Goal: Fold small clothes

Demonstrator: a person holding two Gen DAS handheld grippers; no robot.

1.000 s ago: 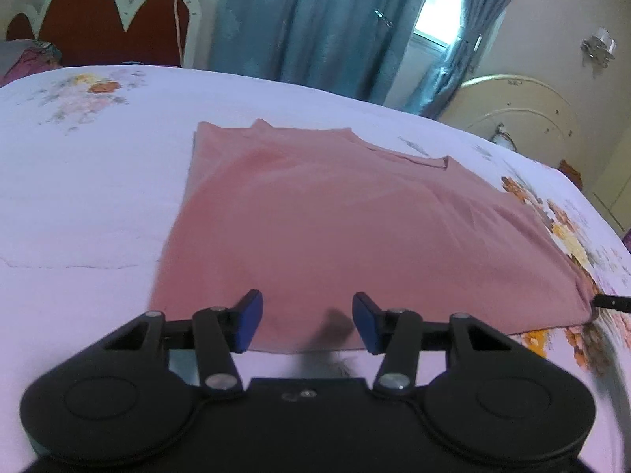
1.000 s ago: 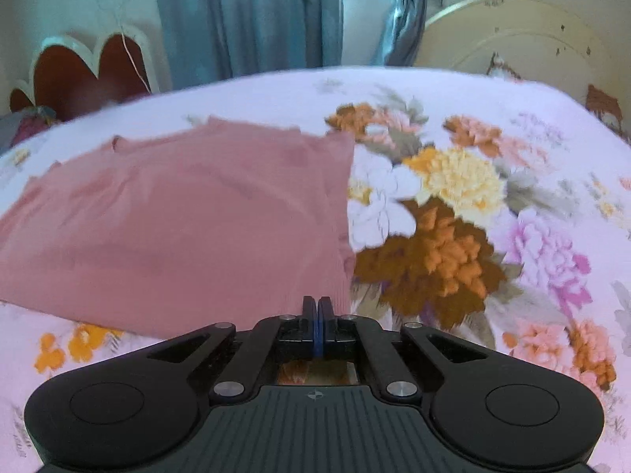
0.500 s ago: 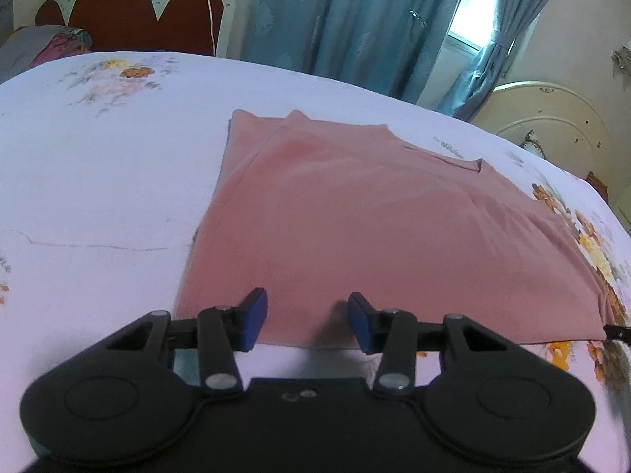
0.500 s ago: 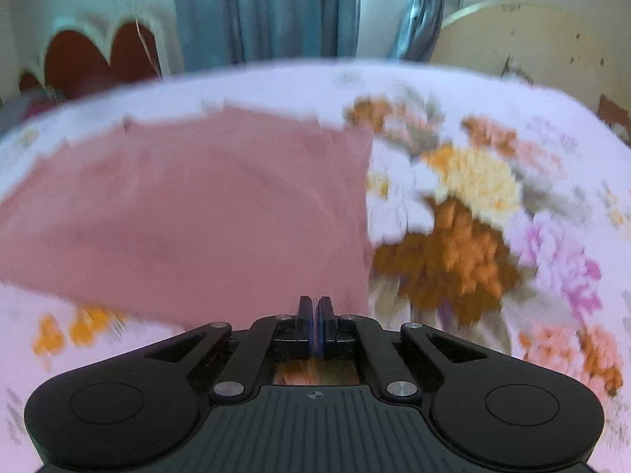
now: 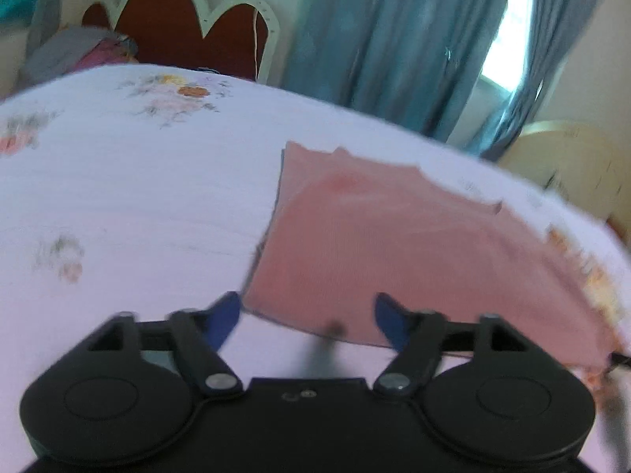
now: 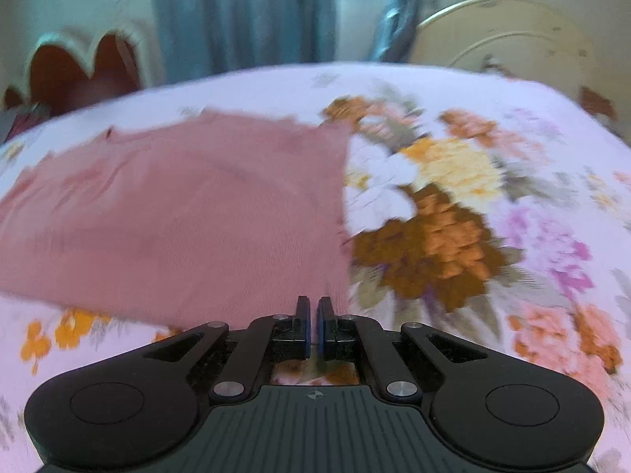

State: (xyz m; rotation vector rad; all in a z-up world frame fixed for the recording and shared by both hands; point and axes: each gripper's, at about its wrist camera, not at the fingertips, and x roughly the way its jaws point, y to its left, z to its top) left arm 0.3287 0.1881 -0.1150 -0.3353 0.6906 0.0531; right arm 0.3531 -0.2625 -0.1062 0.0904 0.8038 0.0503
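A pink folded garment (image 5: 378, 244) lies flat on the floral bed sheet (image 5: 130, 205). My left gripper (image 5: 307, 315) is open, its blue fingertips just short of the garment's near left corner, holding nothing. In the right wrist view the garment (image 6: 189, 216) fills the left half. My right gripper (image 6: 313, 315) sits at the garment's near right corner; its jaws stand a narrow gap apart. The near hem reaches the fingertips, and whether cloth lies between them does not show. The right gripper's tip shows at the left wrist view's right edge (image 5: 617, 358).
A red scalloped headboard (image 5: 177, 35) and blue curtains (image 5: 378, 47) stand beyond the bed. Bundled clothes (image 5: 79, 55) lie at the far left. A cream round footboard (image 6: 504, 35) is at the right. The sheet's big flower print (image 6: 434, 228) lies right of the garment.
My left gripper has slid left along the near hem toward the garment's left corner and opened wider. My right gripper's jaws have parted slightly at the right corner.
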